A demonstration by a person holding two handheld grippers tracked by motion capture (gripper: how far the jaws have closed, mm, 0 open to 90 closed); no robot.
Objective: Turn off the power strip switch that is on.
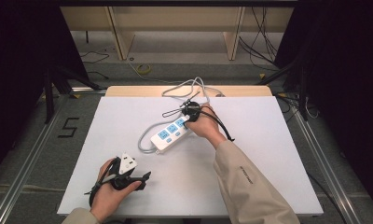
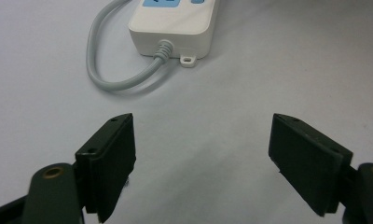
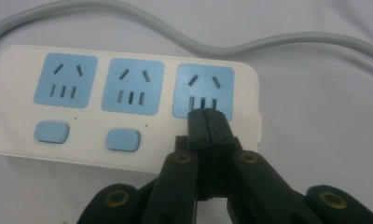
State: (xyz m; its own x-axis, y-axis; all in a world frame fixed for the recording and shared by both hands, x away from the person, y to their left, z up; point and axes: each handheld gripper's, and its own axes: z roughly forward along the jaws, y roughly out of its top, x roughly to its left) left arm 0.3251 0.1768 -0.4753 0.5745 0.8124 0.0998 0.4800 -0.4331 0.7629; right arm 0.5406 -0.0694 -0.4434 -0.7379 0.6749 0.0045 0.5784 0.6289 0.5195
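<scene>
Power strip (image 1: 170, 132), white with three blue sockets, lying slantwise near the middle of the table (image 1: 268, 154), grey cord (image 1: 145, 142) looping off its near-left end and away past the far edge.

Table topped with a plain white sheet, matte and unmarked, a strip of pale wood showing along the far side. Grey floor around it, metal rails along left and right, a black figure "5" (image 1: 68, 127) taped to the floor at left. Dark curtains on both sides, a light wooden frame at the back, loose cables and a yellow coil on the floor beyond.

Left tongs (image 1: 142, 177) resting low at the near-left of the table, spread wide, holding nothing. Right tongs (image 3: 207, 116) pressed fully together, tips on the rightmost socket's switch end, gripping nothing.

No readable brand or lettering on the strip.
</scene>
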